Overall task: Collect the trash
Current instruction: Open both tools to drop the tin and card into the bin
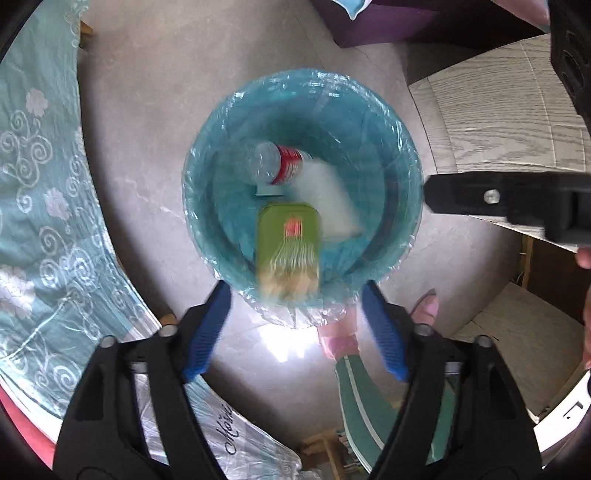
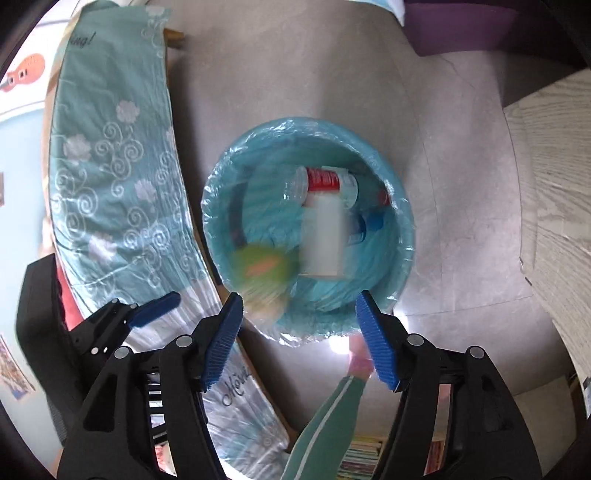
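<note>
A round bin [image 1: 406,155] lined with a blue bag stands on the floor under both grippers. Inside lie a clear plastic bottle with a red label [image 1: 280,164] and a white packet [image 1: 328,199]. A green packet [image 1: 290,243] shows blurred over the bin's near side, touching no finger. My left gripper [image 1: 295,332] hangs open above the near rim with nothing between its blue pads. In the right wrist view the bin [image 2: 402,236] holds the bottle [image 2: 325,182], the white packet [image 2: 323,240] and the blurred green packet [image 2: 262,266]. My right gripper [image 2: 299,339] is open and empty.
A bed with a teal patterned cover [image 1: 44,206] runs along the left. Pale wooden furniture [image 1: 498,122] stands to the right, and something purple [image 1: 388,22] lies beyond the bin. A person's pink slipper [image 1: 424,306] and green trouser leg [image 2: 332,417] are beside the bin.
</note>
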{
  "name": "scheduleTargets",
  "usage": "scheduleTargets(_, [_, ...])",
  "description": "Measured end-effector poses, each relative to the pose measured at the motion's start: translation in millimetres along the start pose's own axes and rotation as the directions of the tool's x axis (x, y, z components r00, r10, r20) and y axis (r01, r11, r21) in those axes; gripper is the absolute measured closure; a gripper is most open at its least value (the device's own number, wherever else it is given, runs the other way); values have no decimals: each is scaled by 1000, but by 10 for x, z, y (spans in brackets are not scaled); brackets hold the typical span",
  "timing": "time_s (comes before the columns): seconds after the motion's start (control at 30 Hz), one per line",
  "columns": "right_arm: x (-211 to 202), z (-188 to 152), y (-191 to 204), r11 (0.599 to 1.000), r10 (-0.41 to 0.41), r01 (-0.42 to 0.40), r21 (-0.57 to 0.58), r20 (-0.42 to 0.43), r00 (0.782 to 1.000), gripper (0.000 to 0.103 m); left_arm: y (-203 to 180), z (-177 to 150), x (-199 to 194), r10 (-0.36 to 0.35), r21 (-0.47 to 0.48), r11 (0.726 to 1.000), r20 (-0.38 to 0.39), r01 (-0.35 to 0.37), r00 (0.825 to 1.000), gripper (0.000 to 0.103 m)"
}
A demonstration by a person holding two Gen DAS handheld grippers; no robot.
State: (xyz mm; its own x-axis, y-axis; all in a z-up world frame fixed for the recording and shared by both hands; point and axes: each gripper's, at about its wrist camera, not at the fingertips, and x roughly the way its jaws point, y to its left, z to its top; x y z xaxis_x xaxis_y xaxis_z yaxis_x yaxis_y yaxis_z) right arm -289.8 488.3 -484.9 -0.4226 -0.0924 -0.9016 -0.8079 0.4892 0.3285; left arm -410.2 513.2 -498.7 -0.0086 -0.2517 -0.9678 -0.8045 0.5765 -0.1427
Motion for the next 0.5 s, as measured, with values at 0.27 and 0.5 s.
scheduleTargets(0.27, [-683, -284, 183, 995, 24, -16, -93, 83, 996, 38, -36, -206, -569, -21, -5, 1000, 83, 22, 996, 29])
scheduleTargets(0.5, [-1573, -998, 629, 970, 124, -86, -227, 158, 980, 33, -254, -629, -1366, -19, 72, 997, 164, 7, 986, 29])
